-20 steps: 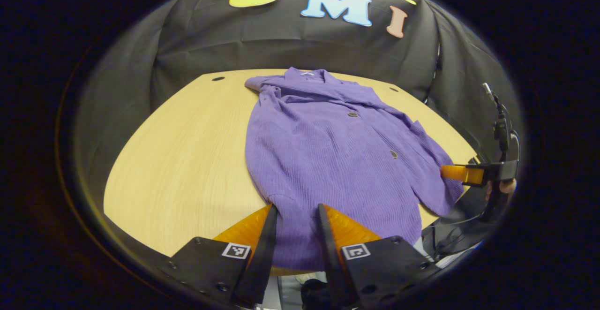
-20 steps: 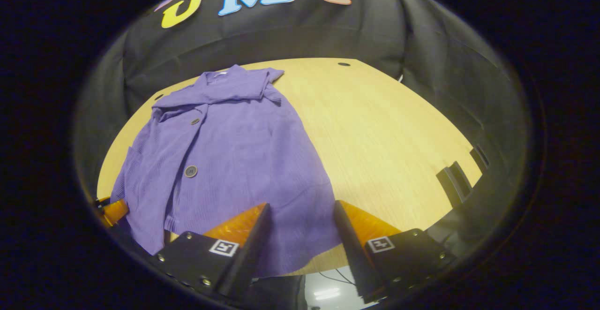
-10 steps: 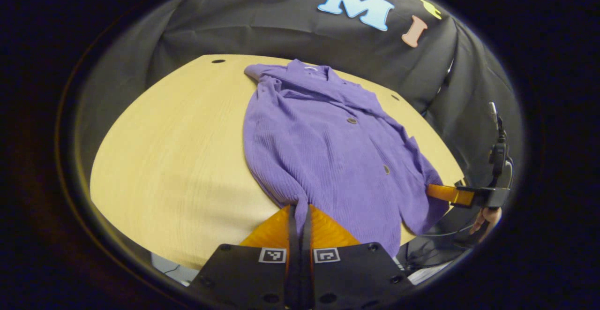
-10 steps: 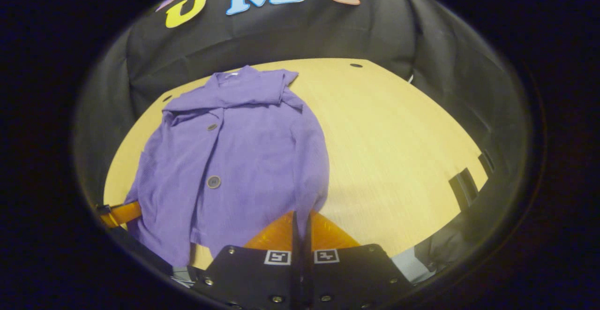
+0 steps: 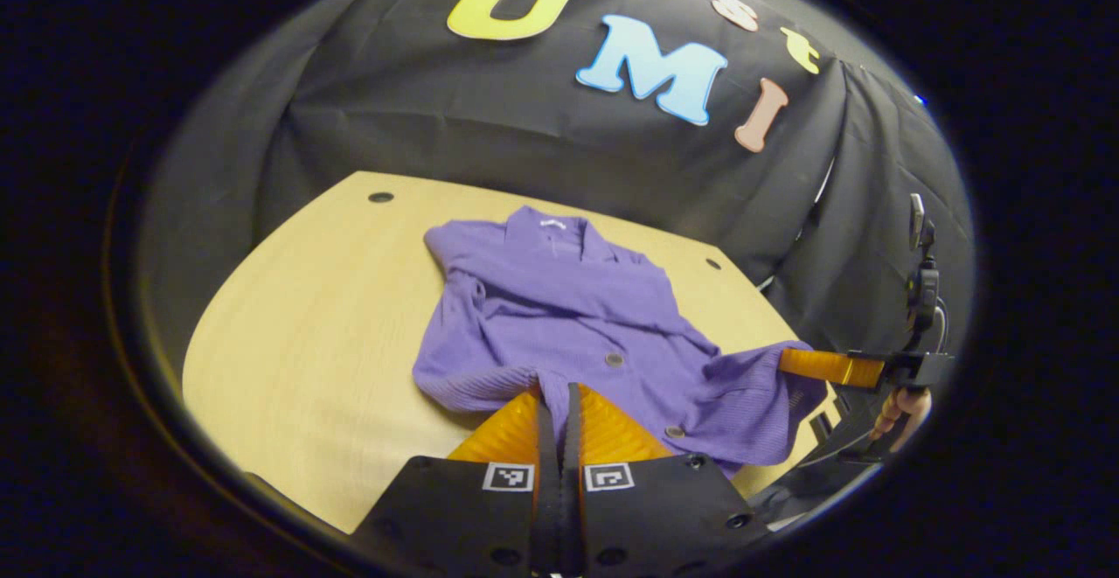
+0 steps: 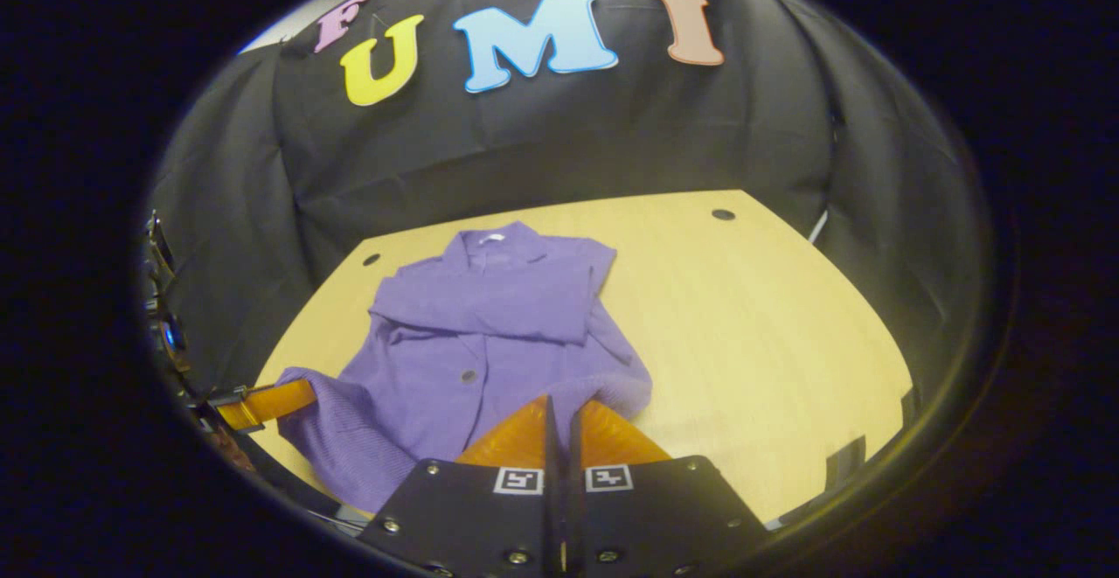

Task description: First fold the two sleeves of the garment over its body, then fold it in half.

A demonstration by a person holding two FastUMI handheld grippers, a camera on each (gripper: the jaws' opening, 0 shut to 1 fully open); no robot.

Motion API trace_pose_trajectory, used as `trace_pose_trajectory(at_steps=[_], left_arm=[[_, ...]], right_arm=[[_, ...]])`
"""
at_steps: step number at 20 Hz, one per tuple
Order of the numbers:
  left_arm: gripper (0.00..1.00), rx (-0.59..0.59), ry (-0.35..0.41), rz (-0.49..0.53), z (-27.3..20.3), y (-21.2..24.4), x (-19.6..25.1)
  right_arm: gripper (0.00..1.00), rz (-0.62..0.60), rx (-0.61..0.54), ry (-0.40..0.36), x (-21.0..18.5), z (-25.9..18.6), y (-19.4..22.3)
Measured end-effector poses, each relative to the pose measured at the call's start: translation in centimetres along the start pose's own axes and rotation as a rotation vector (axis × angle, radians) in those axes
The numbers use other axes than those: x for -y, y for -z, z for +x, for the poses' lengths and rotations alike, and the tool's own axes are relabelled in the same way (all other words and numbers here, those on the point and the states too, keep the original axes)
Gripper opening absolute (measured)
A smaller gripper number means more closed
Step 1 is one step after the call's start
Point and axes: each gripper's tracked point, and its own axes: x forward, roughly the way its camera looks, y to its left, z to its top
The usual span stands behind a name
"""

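Item: purple ribbed-knit cardigan point(image 5: 559, 316), buttoned front, collar toward the booth wall. Location: on the wooden tabletop point(image 5: 297, 316), toward its middle. Both sleeves lie folded across the chest; the hem is raised off the surface at two corners.

Left tool point(image 5: 559, 399): fingers drawn together, clamped on the left hem corner, with knit bunched at the tips. It also appears at the left edge of the right gripper view point(image 6: 267, 403), cloth draped from its tip.

Right tool point(image 6: 559, 412): fingers drawn together, clamped on the right hem corner. It also appears at the right of the left gripper view point(image 5: 826, 366), with a hand point(image 5: 896, 407) behind it.

Stage, as judged: sleeves done; the fold in half is under way, the hem to be carried toward the collar.

Handling, as judged:
- Light, soft, limp; sags between the two holds and will not keep an edge by itself.
- Ribbed knit stretches, so uneven pull would skew the hem.
- Texture gives good purchase; slipping is unlikely.
- Buttons point(image 5: 614, 358) are the only hard parts; keep holds clear of them.
- Best holds: the two hem corners, kept level, the hem taut between them.
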Motion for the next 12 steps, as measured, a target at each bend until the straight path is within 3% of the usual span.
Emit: trace_pose_trajectory(at_steps=[12], left_arm=[[0.07,0.173,-0.074,0.065,11.0,-16.1,-1.1]], right_arm=[[0.03,-0.053,0.131,-0.097,-1.2,9.9,-13.8]])
